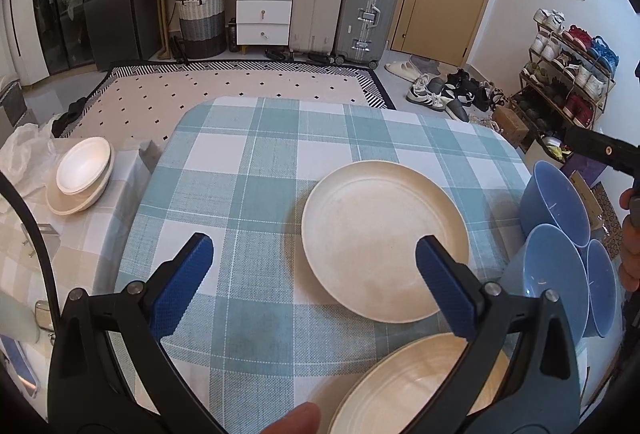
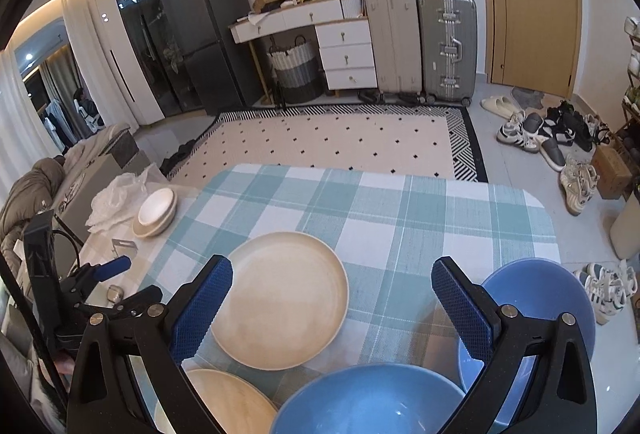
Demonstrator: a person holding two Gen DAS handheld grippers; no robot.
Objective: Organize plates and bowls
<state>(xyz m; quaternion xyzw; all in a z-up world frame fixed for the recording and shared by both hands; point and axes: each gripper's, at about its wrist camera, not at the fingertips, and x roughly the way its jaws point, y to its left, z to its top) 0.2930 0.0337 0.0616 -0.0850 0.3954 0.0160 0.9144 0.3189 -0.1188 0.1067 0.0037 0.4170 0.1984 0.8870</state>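
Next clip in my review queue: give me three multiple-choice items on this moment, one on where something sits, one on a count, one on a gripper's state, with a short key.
1. Where is the stack of white bowls?
A. On the beige-checked side surface left of the teal plaid tablecloth
B. On a cream plate
C. On the floor

2. How many blue bowls show in the left wrist view?
A. One
B. Three
C. Five

3. What is the left gripper doing?
A. Clamping a plate
B. Shut on nothing
C. Open, holding nothing

Key: 1 A, the stack sits off the plaid cloth, on its left. 2 B, three blue bowls cluster at the right edge. 3 C, its jaws stand wide apart above the cloth.
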